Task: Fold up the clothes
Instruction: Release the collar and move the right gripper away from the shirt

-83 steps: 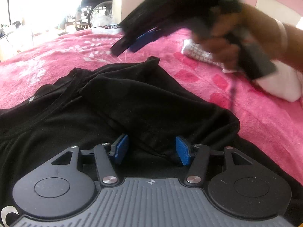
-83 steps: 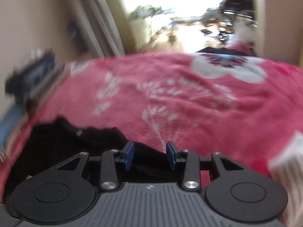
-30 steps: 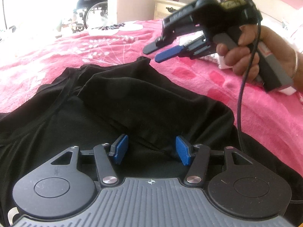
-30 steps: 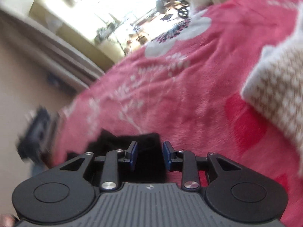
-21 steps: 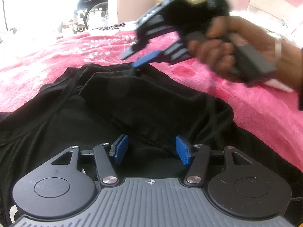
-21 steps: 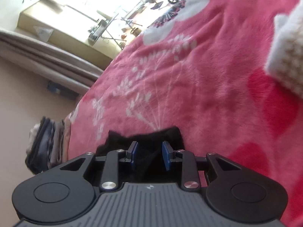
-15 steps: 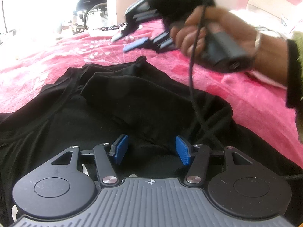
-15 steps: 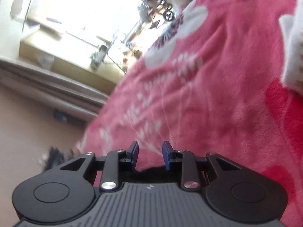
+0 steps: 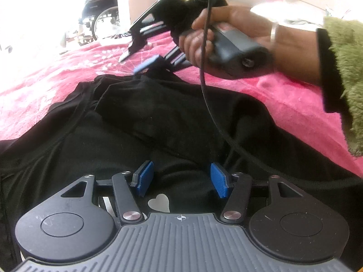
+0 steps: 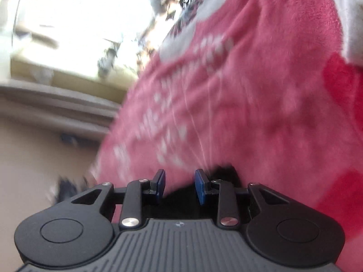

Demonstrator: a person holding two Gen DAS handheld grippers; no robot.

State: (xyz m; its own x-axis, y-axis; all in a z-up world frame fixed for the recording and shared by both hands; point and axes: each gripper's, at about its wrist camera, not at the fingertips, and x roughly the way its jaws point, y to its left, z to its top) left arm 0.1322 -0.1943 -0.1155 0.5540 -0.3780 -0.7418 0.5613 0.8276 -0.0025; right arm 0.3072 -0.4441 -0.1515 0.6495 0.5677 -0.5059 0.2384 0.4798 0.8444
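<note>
Showing only from the left wrist: hand (image 9: 226, 31); both tongs (image 9: 181, 180) (image 10: 180, 185) gape, empty, over black garment (image 9: 181, 117).

Black garment (image 9: 158, 122) cut off by the left and bottom edges, partly covered by the left gripper (image 9: 181, 179) body. Right wrist view blurred: white pattern on the pink blanket (image 10: 261, 90) smeared, window area washed out. Only a dark corner of cloth visible under the right gripper (image 10: 180, 185); contact impossible to tell.

you had one black garment (image 9: 158, 117) on one pink blanket (image 9: 283, 95) — two grippers, the left gripper (image 9: 181, 179) and the right gripper (image 10: 179, 184) — plus one cable (image 9: 211, 104) and one wheelchair (image 9: 99, 15).
</note>
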